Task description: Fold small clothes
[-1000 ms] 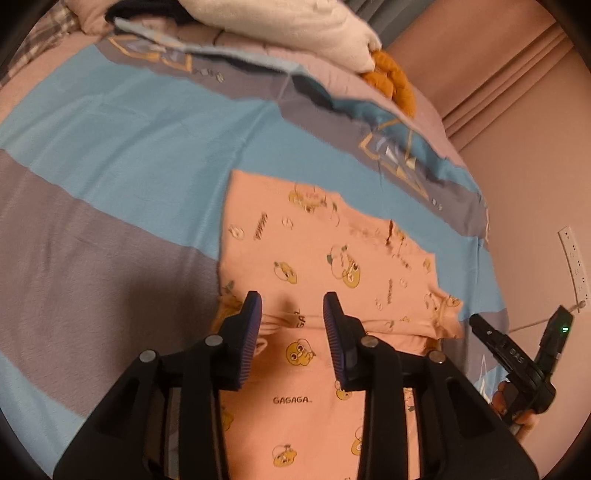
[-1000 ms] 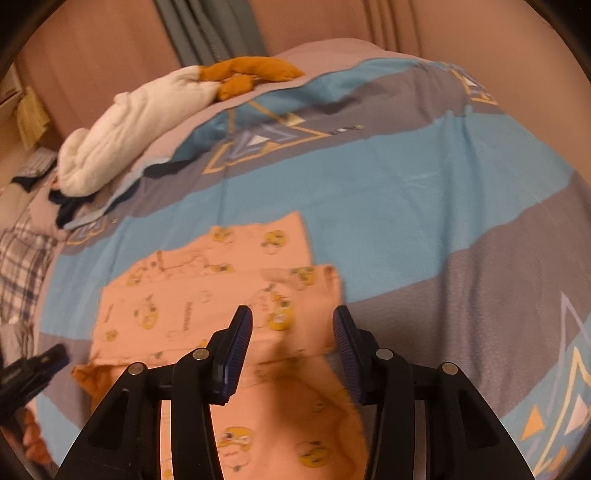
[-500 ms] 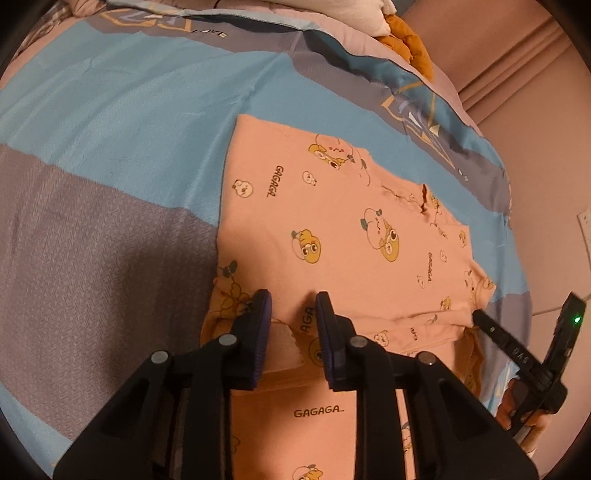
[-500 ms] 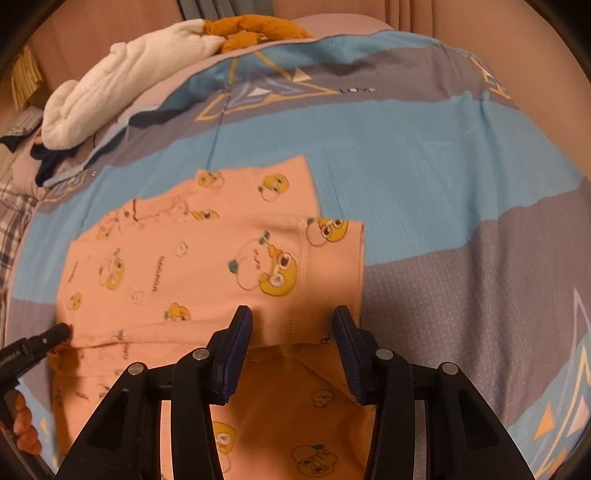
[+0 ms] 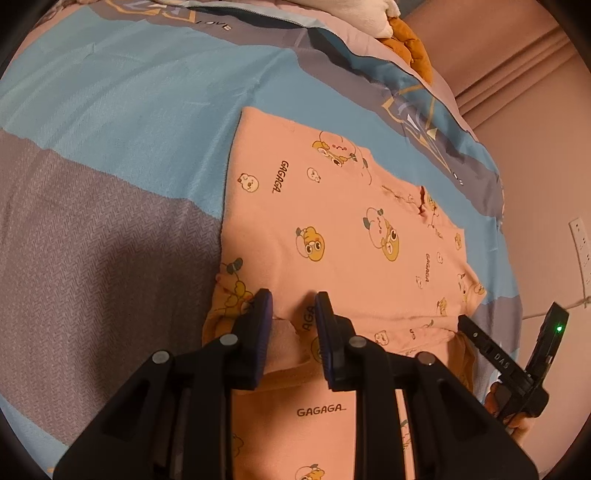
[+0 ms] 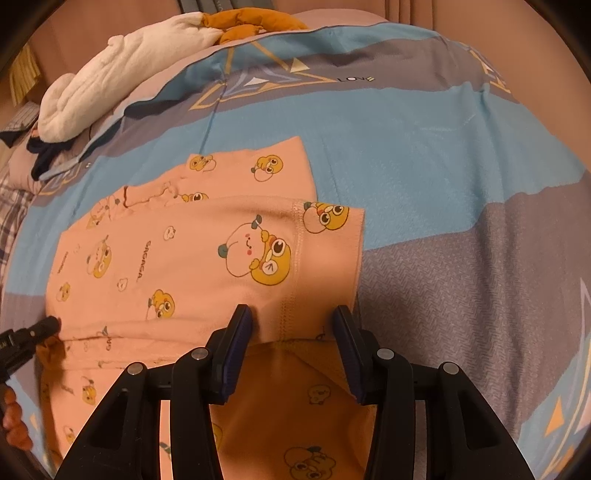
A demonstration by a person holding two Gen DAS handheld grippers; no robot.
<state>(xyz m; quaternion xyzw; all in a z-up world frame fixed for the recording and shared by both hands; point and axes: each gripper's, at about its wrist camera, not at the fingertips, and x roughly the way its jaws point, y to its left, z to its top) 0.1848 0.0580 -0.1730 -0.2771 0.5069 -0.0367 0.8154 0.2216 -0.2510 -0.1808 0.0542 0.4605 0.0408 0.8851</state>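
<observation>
Where the peach-pink garment [image 5: 332, 236] lies on the striped blue-and-grey bedspread [image 5: 110, 147], its far part is flat, printed with yellow cartoon figures and the word GAGAGA, while its near part runs under both tools and off the bottom edge of each view, so the full outline cannot be made out. A folded edge crosses the cloth just ahead of both sets of fingers.

On the left wrist view, the left gripper [image 5: 293, 314] has its jaws narrowly apart, with a raised flap of the pink fabric standing between them. Whether the pads actually press on that flap is hard to tell — the black finger bodies hide most of the contact. At the right edge of the same view the other tool appears as a black body with a small green light, and a bit of a hand [image 5: 517, 417] behind it, mostly cut off.

On the right wrist view, the right gripper [image 6: 293, 321] stands wider, its fingers either side of the folded hem at the garment's corner; the cloth sits in the gap without visibly touching either pad. The near layer below the fold is in shadow.

Far off, a white bundle [image 6: 122, 77] and an orange one [image 6: 255, 22] sit at the bed's end — their shapes too crumpled to identify. Pink curtains [image 5: 517, 55] hang beyond the bed.
</observation>
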